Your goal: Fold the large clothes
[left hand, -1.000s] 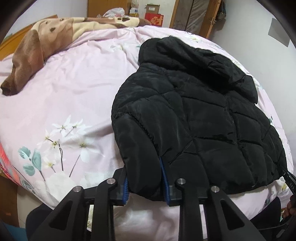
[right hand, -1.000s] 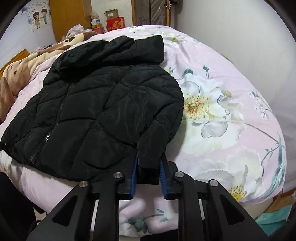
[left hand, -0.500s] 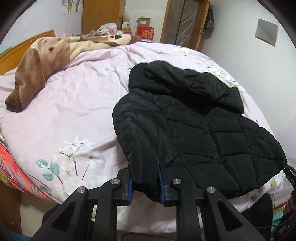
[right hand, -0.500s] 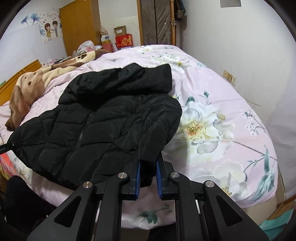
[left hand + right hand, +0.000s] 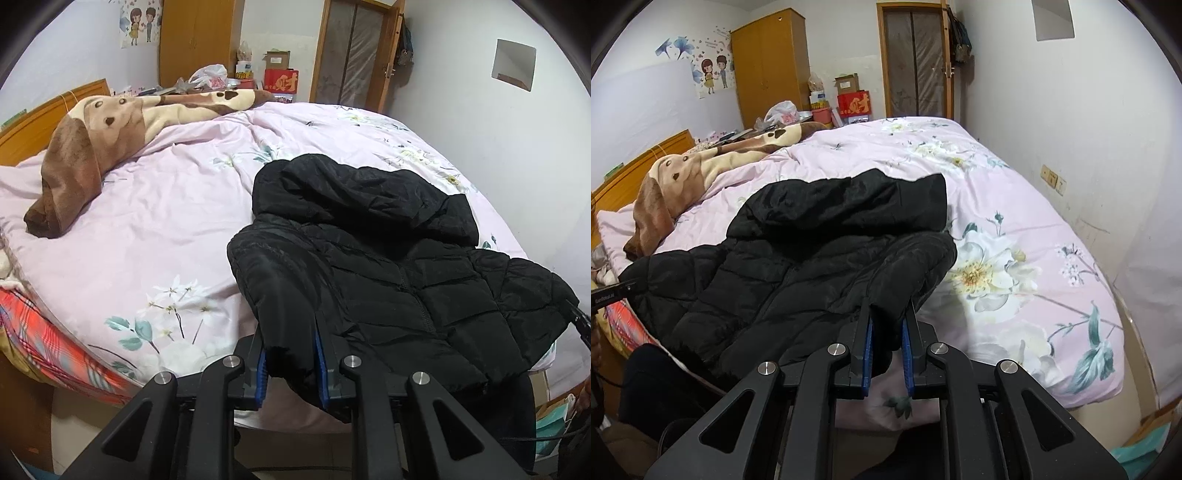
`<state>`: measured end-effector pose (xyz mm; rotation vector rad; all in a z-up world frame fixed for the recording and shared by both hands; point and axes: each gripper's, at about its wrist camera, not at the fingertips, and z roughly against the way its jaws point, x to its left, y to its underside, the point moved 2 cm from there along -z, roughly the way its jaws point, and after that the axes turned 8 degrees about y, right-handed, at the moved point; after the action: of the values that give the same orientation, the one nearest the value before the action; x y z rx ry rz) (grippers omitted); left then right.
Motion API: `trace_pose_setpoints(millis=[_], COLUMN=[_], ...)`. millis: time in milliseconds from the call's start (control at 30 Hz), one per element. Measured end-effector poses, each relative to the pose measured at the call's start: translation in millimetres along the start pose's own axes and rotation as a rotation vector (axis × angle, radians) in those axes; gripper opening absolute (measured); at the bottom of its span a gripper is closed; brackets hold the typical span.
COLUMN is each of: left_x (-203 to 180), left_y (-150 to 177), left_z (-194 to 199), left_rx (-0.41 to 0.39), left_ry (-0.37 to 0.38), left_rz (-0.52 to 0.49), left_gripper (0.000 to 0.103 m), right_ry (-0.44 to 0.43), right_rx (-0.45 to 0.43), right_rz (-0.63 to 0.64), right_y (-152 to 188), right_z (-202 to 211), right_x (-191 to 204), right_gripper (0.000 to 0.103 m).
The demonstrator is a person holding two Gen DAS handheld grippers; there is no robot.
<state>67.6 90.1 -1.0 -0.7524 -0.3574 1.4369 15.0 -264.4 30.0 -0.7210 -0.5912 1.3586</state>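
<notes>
A black quilted hooded jacket (image 5: 388, 266) lies front up on the pink floral bed, hood toward the far side, hem hanging over the near edge. My left gripper (image 5: 290, 350) is shut on the end of the jacket's left-hand sleeve (image 5: 284, 295). The jacket also shows in the right wrist view (image 5: 798, 258), where my right gripper (image 5: 888, 343) is shut on the end of the other sleeve (image 5: 908, 273). Both sleeve ends are lifted off the bed near its front edge.
A brown dog-pattern blanket (image 5: 92, 147) lies at the bed's far left by the wooden headboard (image 5: 44, 122). A wardrobe (image 5: 768, 74), boxes (image 5: 853, 99) and a door stand behind. A white wall (image 5: 1089, 147) runs along the right side of the bed.
Both grippers have pulled back and up from the bed with the sleeve ends held, so the jacket has slid toward the near edge and looks farther away.
</notes>
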Motion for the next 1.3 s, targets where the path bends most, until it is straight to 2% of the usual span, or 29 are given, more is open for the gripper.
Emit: trace_pose_setpoints(millis=[333, 500, 667, 900, 1300], left_x=[-5.1, 1.5, 10.2, 14.1, 21.3], left_y=[-41.5, -69.3, -100.0, -148.2, -205.4], left_z=[-3.4, -14.0, -30.2, -49.9, -87.3], left_rx=[-0.046, -0.059, -0.066, -0.071, -0.068], left_ry=[-0.006, 0.004, -0.005, -0.024, -0.038], left_rz=[-0.015, 0.025, 0.064, 0.069, 0.099], left_gripper=[0.021, 0.021, 0.021, 0.021, 0.021], right_ry=[0.005, 0.016, 0.018, 0.027, 0.044], right_rx=[-0.065, -0.086, -0.09, -0.086, -0.07], right_rz=[0.015, 0.025, 0.024, 0.013, 0.015], right_y=[-39.2, -61.6, -88.5, -127.1, -176.4], right_z=[-5.9, -16.5, -30.6, -52.1, -93.6], right_x=[8.7, 13.4, 14.7, 12.4, 11.7], right_gripper=[0.013, 0.013, 0.013, 0.013, 0.013])
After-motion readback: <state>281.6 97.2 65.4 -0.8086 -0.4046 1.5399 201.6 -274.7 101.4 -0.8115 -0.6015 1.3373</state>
